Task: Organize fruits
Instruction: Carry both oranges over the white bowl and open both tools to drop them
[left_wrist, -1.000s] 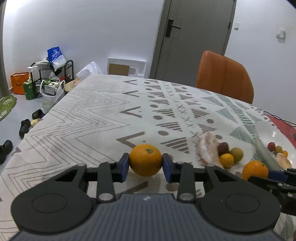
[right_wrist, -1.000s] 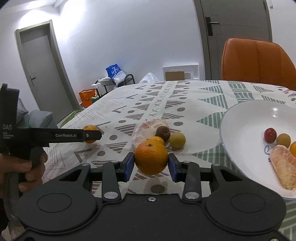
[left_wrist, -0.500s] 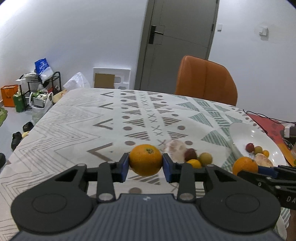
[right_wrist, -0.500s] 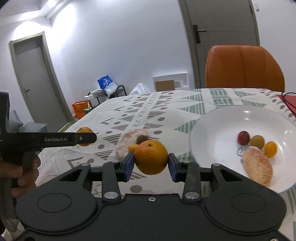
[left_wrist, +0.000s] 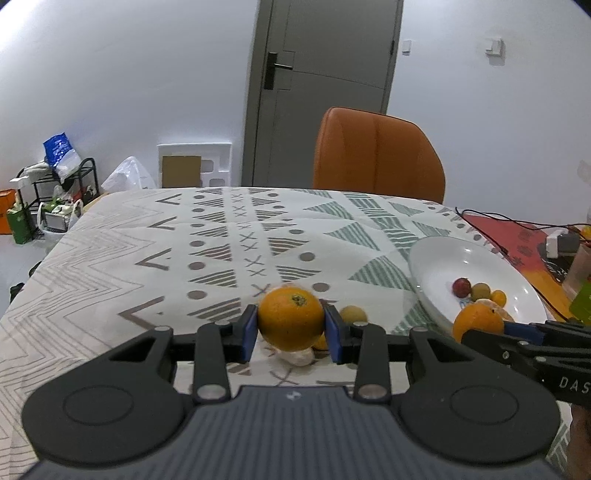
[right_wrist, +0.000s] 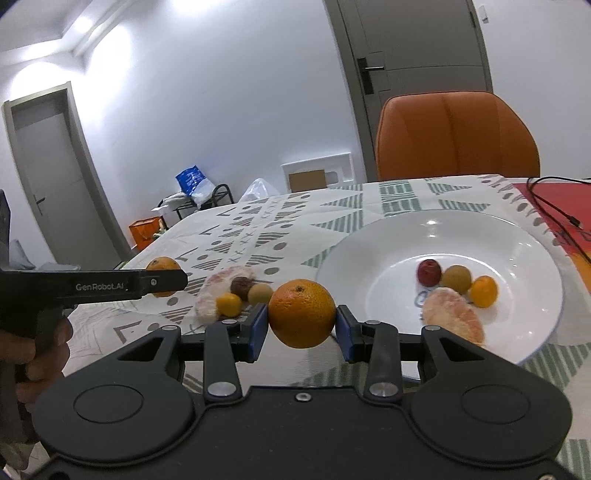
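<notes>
Your left gripper (left_wrist: 291, 328) hides most of the loose fruit pile (right_wrist: 231, 291) on the desk (left_wrist: 147, 240), pinching an orange (left_wrist: 290, 318) above it. Your right gripper (right_wrist: 301, 328) clamps another orange (right_wrist: 301, 313) held level, just beside the white plate (right_wrist: 517, 236) rim.

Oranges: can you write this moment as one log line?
left tool: holds orange | right tool: holds orange | plate: four fruits inside
</notes>
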